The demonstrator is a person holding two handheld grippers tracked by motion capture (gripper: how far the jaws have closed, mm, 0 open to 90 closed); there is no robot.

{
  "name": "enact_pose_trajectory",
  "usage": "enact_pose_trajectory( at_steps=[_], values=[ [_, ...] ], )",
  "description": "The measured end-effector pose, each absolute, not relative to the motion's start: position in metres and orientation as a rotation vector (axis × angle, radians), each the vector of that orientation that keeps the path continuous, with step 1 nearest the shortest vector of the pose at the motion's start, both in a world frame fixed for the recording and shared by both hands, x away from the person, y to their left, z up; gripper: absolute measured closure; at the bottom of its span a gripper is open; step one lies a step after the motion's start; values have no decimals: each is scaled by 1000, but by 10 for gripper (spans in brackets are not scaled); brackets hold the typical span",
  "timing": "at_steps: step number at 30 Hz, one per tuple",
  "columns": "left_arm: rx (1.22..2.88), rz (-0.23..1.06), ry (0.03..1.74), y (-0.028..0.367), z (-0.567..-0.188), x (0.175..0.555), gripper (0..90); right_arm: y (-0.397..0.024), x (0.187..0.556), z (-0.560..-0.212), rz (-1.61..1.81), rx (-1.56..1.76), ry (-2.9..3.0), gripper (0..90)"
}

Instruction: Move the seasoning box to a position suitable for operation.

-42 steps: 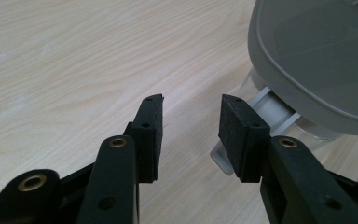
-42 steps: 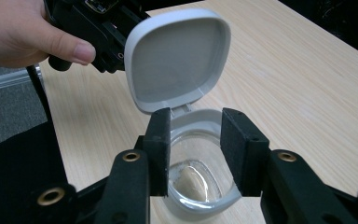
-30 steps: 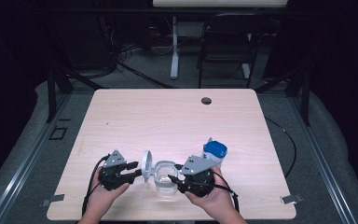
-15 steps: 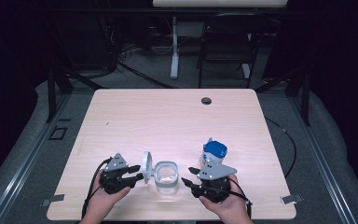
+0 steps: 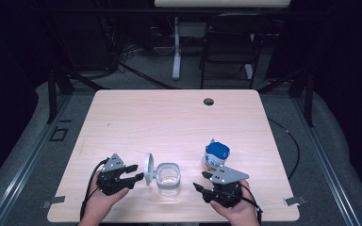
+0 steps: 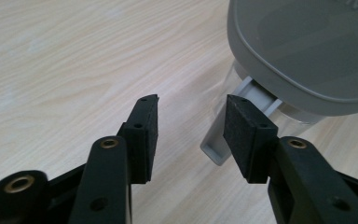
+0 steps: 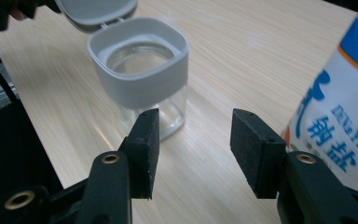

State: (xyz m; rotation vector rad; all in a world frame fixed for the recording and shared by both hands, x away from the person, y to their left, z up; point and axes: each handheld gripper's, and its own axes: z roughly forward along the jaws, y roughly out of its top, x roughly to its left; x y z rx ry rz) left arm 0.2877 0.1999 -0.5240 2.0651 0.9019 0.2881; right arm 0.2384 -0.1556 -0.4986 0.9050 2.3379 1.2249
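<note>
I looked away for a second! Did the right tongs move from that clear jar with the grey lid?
Yes. The right tongs slid right, away from the clear jar, and now sit below the blue-capped white bottle, jaws open.

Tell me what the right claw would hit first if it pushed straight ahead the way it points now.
Probably the clear jar with the grey rim: it stands ahead, slightly left of the right claw's open gap. The salt bag sits close on the right and might brush the right finger.

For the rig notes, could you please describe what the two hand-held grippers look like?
Both the left gripper and the right gripper are black, each topped by a grey three-cornered plate. Each has two black jaws with brass-coloured rivets and flat, dark foam-like pads. A black cable trails from each. No sleeves show.
</note>
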Motion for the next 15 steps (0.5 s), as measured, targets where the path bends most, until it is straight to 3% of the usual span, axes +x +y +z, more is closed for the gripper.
enact_pose_trajectory(
  at_steps=[15],
  values=[
    [2005, 319, 951, 215, -521, 290, 500, -171, 242, -515, 1187, 988, 2327, 503]
  ],
)
